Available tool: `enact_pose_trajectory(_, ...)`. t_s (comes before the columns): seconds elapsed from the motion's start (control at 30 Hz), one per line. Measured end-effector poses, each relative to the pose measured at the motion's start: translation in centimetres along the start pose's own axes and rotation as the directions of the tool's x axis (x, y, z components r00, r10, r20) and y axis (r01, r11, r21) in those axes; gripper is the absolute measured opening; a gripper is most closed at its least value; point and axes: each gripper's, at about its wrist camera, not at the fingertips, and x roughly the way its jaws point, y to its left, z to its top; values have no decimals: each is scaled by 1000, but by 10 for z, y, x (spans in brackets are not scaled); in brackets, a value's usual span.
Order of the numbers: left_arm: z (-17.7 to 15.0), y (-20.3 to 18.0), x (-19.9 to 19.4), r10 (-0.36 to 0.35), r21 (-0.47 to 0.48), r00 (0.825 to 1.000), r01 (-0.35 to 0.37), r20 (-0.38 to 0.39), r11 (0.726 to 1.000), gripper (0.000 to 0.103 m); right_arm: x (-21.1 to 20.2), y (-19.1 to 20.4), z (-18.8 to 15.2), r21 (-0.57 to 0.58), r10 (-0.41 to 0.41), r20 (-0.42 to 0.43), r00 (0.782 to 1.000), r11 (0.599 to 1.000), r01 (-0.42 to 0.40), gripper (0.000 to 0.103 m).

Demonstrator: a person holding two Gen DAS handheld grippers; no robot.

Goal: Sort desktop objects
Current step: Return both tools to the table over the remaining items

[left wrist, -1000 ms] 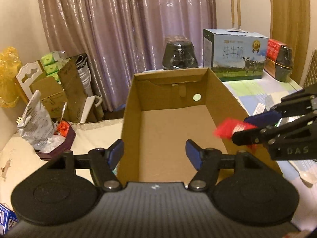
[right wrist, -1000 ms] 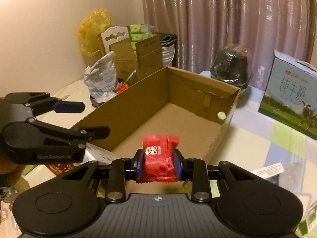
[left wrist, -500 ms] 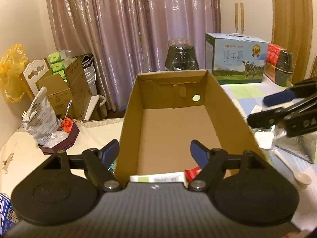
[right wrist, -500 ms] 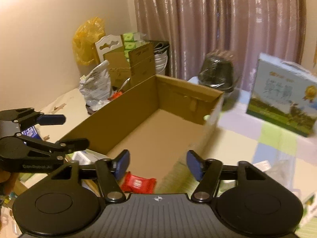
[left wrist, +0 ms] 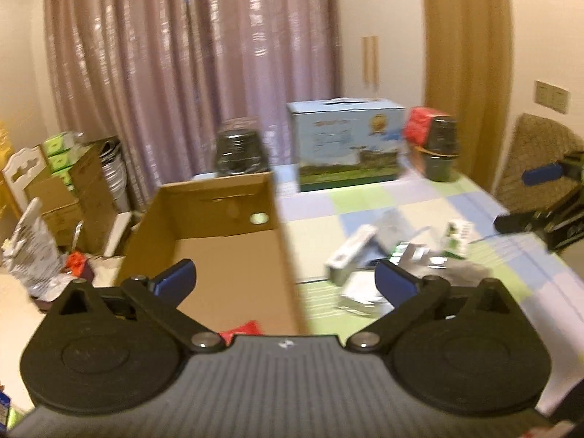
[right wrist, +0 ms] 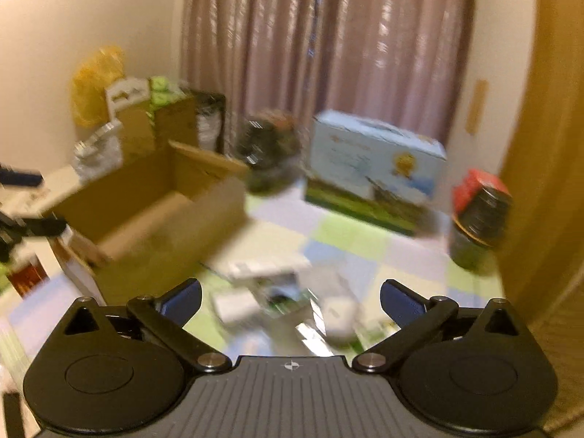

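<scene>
Red packet dropped into cardboard box.

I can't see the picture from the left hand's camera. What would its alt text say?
The left gripper, its blue-tipped fingers opening with nothing between them, points over a table where an open cardboard box holds a red packet. Right of the box, small packets lie scattered on a checked tablecloth, and the right gripper shows at the right edge.
</scene>
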Motion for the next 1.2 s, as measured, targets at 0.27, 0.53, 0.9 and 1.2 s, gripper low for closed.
enact_pose_trajectory(0.27,-14,-83,12,-127,40,990,130,-54,991,102,-8,-36,-60,10,-21,-81,996,1000,22,101)
enact_pose_trajectory(0.53,-63,-142,77,-165,91,962,188,-217,978,102,15,-53,-92,33,23,-125,992,999,-19,101)
enact_pose_trajectory(0.9,-103,-171,133,-182,157,924,245,-336,957,91,49,-68,-121,11,39,-179,983,999,-37,100)
enact_pose_trajectory(1.2,-104,-167,154,-184,168,902,266,-391,949,55,66,-68,-123,16,55,-183,982,998,-53,100)
